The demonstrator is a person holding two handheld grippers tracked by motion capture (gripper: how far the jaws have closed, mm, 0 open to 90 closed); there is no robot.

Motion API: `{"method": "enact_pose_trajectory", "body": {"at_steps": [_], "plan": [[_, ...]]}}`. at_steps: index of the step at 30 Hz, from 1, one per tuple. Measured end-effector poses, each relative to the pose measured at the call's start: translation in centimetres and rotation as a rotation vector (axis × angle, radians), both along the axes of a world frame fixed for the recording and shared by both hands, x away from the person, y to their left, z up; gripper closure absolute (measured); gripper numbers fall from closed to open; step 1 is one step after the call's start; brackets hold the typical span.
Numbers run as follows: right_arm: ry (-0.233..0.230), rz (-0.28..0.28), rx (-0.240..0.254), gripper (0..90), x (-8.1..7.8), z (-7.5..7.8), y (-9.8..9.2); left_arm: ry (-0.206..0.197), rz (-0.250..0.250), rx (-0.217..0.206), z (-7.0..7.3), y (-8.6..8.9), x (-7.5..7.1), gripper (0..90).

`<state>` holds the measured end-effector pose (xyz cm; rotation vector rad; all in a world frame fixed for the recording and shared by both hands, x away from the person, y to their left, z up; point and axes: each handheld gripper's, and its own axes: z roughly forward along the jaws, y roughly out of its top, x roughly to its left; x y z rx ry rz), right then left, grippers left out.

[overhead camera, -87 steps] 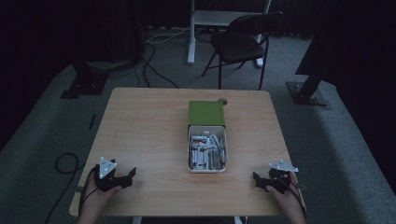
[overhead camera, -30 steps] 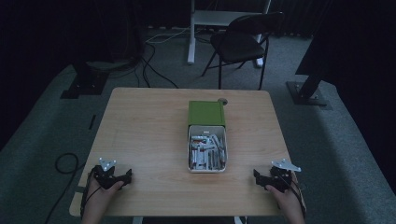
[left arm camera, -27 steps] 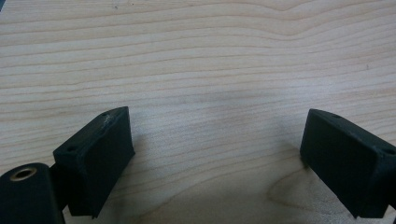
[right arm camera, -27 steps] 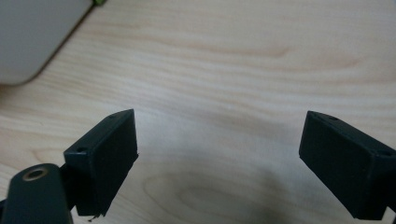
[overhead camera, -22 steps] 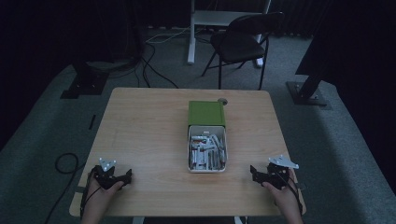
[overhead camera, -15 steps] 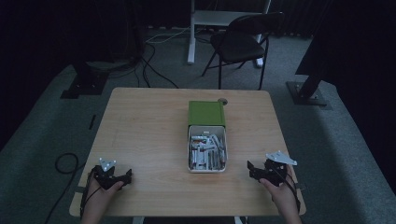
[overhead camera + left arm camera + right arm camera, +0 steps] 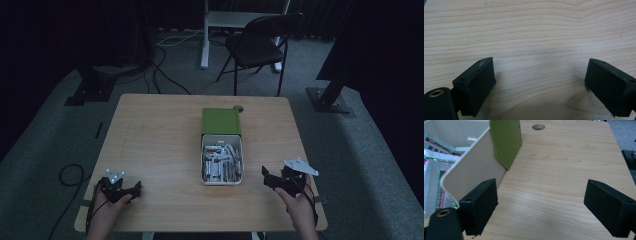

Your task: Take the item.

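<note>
A cream box [image 7: 221, 182] holding several white sachets [image 7: 220, 160] sits at the middle of the wooden table [image 7: 160, 130], its green lid [image 7: 220, 121] at the far end. My right gripper [image 7: 267, 176] hovers open just right of the box's near corner. In the right gripper view the cream box wall [image 7: 471, 172], green lid [image 7: 506, 140] and sachets [image 7: 434, 152] lie left of the gripper [image 7: 541, 205]. My left gripper [image 7: 135, 188] rests open near the table's front left edge, with bare wood between its jaws [image 7: 540, 82].
A round cable hole [image 7: 238, 107] sits beyond the lid, shown also as the hole [image 7: 538, 127] in the right gripper view. A black folding chair [image 7: 260, 42] and a white desk leg [image 7: 205, 35] stand behind the table. Cables [image 7: 70, 172] lie on the floor at left.
My right gripper has lifted off the table and moved left toward the box's near right corner. The left gripper has stayed where it was.
</note>
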<state>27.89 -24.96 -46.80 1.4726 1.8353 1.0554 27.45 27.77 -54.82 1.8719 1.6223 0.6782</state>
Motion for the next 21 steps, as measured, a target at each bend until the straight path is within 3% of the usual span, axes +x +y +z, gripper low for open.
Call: {"method": "enact_pose_trajectory", "body": {"at_steps": [6, 21], "plan": [[-0.024, 0.013, -0.038, 11.5, -0.2, 0.8, 1.2, 0.000, 0.000, 0.000, 0.0, 0.0, 0.0, 10.0], [-0.079, 0.124, -0.020, 11.9, -0.6, 2.8, 5.6, 0.000, 0.000, 0.000, 0.0, 0.0, 0.0, 10.0]]}}
